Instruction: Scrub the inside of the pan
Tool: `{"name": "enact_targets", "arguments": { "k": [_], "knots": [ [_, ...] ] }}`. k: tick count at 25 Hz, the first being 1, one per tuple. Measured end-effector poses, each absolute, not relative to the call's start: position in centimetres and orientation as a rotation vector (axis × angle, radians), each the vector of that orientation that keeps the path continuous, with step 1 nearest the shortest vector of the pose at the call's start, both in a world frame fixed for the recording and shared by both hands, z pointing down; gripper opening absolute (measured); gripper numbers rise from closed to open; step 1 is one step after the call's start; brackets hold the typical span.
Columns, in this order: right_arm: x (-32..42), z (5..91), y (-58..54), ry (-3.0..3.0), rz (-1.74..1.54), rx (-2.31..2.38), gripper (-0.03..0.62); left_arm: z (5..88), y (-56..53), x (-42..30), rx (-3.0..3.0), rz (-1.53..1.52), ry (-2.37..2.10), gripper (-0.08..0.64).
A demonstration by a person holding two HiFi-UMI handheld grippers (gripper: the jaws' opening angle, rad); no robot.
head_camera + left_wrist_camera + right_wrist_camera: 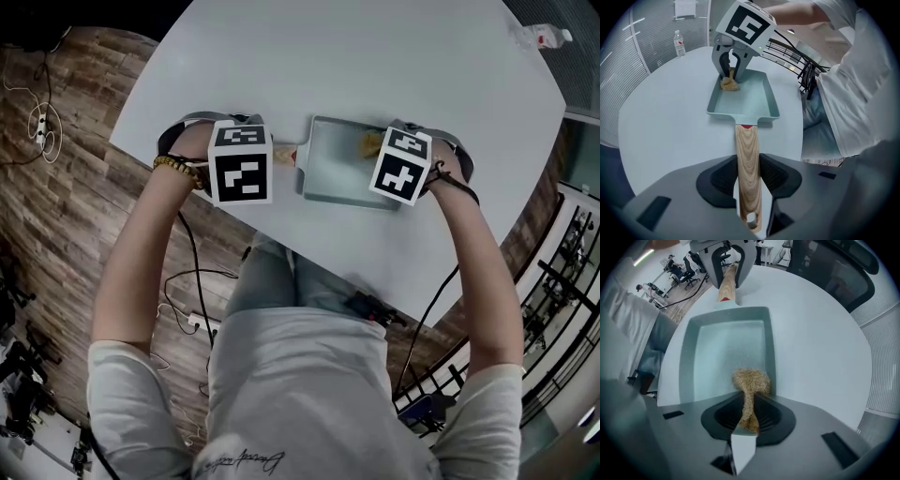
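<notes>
surface: white table (375,66) | on it: 1 pan (333,167), near edge | 1 plastic bottle (545,37), far edge

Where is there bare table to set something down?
Bare: the round white table from the rectangular teal pan out to the clear plastic bottle at the far rim. Crowded: the near edge, left gripper and right gripper at the pan.

A pan (333,169) lies on the white table (375,56), the left gripper (242,161) over its wooden handle (284,155), the right gripper (403,165) over a tan scrubber (368,142) inside it. A bottle (544,36) sits far right.
</notes>
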State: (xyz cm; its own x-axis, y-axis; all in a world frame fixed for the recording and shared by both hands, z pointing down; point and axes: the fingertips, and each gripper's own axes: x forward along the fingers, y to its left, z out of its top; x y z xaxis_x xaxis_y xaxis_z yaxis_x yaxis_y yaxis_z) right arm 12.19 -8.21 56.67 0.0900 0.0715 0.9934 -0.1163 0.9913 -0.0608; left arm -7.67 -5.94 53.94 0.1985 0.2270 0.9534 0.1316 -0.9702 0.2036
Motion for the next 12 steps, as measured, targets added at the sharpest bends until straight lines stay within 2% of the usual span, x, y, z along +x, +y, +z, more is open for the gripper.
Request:
{"name": "enact_targets", "arguments": {
  "k": [12],
  "knots": [
    [12.1, 56.8, -5.8, -1.424, 0.134, -0.02, 0.075, 54.2, -6.4, -7.9, 2.367, 1.907, 0.259, 0.151]
  ]
}}
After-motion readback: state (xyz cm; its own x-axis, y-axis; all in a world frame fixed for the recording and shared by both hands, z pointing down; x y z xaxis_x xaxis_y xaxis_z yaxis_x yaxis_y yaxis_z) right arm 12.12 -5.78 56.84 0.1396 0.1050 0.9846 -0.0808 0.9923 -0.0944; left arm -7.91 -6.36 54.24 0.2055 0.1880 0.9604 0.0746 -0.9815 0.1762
